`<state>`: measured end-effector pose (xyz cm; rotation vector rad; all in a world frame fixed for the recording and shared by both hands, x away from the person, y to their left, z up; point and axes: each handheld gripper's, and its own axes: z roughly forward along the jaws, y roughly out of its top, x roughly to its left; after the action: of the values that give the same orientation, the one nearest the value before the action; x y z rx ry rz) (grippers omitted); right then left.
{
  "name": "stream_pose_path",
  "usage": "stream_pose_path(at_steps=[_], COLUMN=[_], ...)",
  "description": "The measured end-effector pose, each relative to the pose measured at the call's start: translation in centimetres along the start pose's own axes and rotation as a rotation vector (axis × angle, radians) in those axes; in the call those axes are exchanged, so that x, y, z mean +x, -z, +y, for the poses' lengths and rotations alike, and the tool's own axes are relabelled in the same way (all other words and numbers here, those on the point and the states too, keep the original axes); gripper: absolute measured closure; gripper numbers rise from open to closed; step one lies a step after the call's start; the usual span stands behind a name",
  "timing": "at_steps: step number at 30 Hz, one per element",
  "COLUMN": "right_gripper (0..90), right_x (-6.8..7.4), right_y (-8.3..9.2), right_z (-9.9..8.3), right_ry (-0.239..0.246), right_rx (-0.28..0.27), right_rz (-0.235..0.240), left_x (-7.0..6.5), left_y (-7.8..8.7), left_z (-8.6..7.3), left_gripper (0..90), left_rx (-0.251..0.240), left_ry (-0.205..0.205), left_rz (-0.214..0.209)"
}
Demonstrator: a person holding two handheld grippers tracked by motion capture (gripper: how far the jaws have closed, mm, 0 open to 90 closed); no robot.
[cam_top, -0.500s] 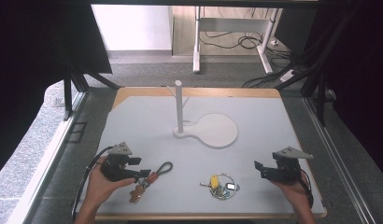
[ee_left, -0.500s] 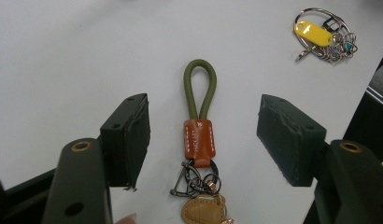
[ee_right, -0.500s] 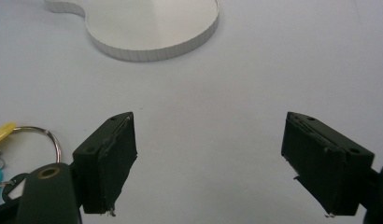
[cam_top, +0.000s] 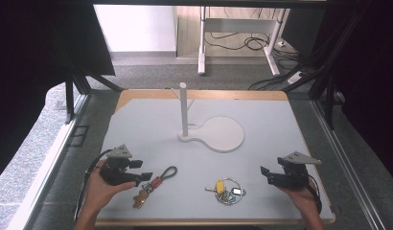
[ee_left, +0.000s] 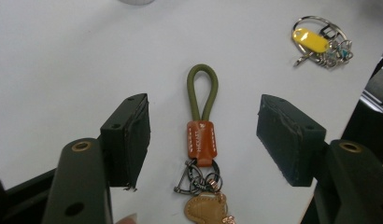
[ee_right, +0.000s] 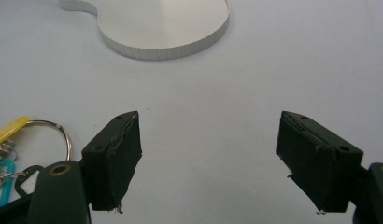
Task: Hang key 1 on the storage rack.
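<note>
So the left gripper (cam_top: pixel 143 170) has its jaws spread wide with nothing between the pads, and the green-loop keychain (cam_top: pixel 156 184) lies on the counter (cam_top: pixel 261 115) right in front of it. In the left gripper view the keychain (ee_left: pixel 202 140) runs lengthwise straight away from the camera, loop at the far end, orange leather tab in the middle, metal rings and tan charm nearest. So its long axis sits centred in the gap and the jaws would close across it. The right gripper (cam_top: pixel 266 176) is also wide open and empty, well apart from this one, nearer the yellow-tag key ring (cam_top: pixel 225 190). Left hand's clearly the closer pick, I'd say.
</note>
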<state>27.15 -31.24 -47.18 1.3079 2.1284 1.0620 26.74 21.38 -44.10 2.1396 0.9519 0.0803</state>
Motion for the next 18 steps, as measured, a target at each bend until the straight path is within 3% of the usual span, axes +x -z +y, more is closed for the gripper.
stream_pose_path(at_steps=[2,7,10,16,17,18], right_gripper=[22.9,23.6,24.2,25.0,25.3,25.3], right_x=[-0.1,-0.6,-0.8,-1.1,-1.2,-1.2], right_y=[-0.1,-0.1,0.2,0.3,0.4,0.4], right_z=[-0.1,-0.2,-0.3,-0.3,-0.3,-0.3], right_ry=[-0.011,-0.023,-0.020,-0.018,-0.023,-0.023], right_rx=[-0.005,-0.011,-0.025,-0.029,-0.035,-0.035], right_rz=[0.013,0.015,0.021,0.018,0.015,0.015], left_x=[-0.2,-0.9,-1.2,-1.4,-1.4,-1.4], left_y=[0.2,0.7,1.1,0.5,0.0,0.0], left_z=[0.4,1.8,2.5,2.5,2.5,2.5], left_gripper=[35.8,35.9,36.5,37.3,37.4,37.4], left_rx=[-0.007,0.005,0.010,0.097,0.136,0.136], left_ry=[0.000,-0.016,-0.026,-0.034,-0.038,-0.038], left_rz=[-0.007,0.025,0.015,0.029,0.029,0.029])
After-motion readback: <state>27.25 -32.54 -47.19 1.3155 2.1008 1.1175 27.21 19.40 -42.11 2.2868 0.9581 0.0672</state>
